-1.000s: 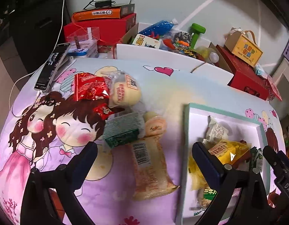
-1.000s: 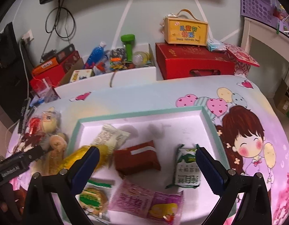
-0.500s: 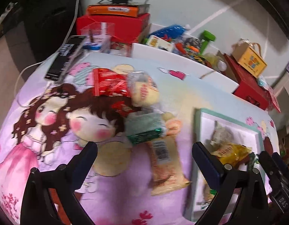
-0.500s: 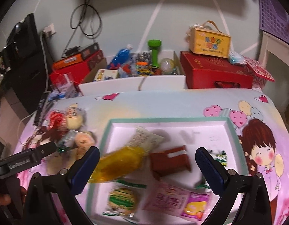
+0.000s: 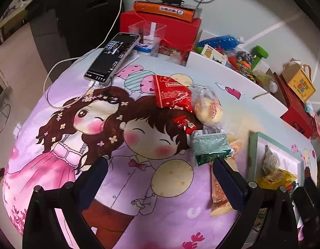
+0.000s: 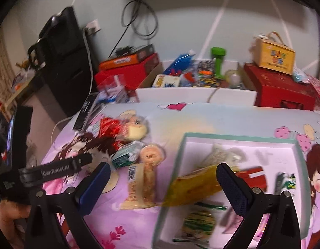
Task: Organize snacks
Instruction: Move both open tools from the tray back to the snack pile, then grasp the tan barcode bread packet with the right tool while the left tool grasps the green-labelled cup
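Observation:
Loose snacks lie in a heap on the cartoon-print cloth: a red packet [image 5: 172, 95], a wrapped round bun [image 5: 207, 108], a small red candy [image 5: 185, 123], a green packet [image 5: 211, 147] and a long biscuit pack [image 5: 219, 193]. My left gripper [image 5: 160, 166] is open and holds nothing, with the heap ahead of its right finger. A teal-rimmed tray [image 6: 180, 149] holds a yellow packet [image 6: 197, 184], a dark red box [image 6: 253, 175] and several other packets. My right gripper [image 6: 163, 172] is open over the tray's left rim, with the long biscuit pack [image 6: 143, 184] between its fingers.
A phone [image 5: 112, 58] on a white cable lies at the cloth's far left corner. Red boxes [image 5: 160, 27], a white bin of toys [image 6: 193, 76] and a yellow carton [image 6: 274, 56] line the back. A hand [image 6: 8, 217] holds the left tool at lower left.
Both views have swung left. The right gripper has shifted from the tray's middle to its left rim, and the left gripper now faces the cloth left of the snack heap. Both stay open.

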The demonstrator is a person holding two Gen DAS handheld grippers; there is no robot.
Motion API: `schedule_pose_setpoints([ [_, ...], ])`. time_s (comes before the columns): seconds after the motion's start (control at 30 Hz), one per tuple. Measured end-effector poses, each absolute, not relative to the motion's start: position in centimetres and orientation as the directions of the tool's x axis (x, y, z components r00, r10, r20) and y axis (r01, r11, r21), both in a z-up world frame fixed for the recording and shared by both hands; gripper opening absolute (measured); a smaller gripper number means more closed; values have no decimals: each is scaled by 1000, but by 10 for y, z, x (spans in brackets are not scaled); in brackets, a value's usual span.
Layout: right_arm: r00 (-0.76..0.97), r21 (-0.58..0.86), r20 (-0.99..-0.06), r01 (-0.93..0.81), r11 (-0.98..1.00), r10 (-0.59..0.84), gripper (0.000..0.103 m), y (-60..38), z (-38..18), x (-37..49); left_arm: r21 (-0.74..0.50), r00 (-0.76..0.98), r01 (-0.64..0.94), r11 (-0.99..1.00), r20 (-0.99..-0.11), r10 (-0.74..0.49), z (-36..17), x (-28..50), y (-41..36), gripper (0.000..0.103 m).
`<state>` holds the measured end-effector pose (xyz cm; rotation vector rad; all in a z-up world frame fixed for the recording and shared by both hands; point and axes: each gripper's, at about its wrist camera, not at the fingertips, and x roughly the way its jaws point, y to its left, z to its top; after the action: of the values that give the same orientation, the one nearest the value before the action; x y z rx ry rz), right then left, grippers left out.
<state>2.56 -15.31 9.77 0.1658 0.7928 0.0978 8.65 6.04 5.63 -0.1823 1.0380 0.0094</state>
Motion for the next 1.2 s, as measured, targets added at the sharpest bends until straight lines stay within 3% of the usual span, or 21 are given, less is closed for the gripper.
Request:
schedule_pose_setpoints([
  [0.57,590,188,-772,-143,972,237,91,-98,46,56,-209,451,-134,969,-883,-128,31,103,74,101],
  [0.93,533,195,-811,-142,970,242,67,-95,24,69,-271,430,-116,955,-881,-198,22,114,68,101],
  [1.2,516,166,-828,-150,975,221,57,-91,16,73,-298,437,-71,952,-867,-239,24,122,54,101],
])
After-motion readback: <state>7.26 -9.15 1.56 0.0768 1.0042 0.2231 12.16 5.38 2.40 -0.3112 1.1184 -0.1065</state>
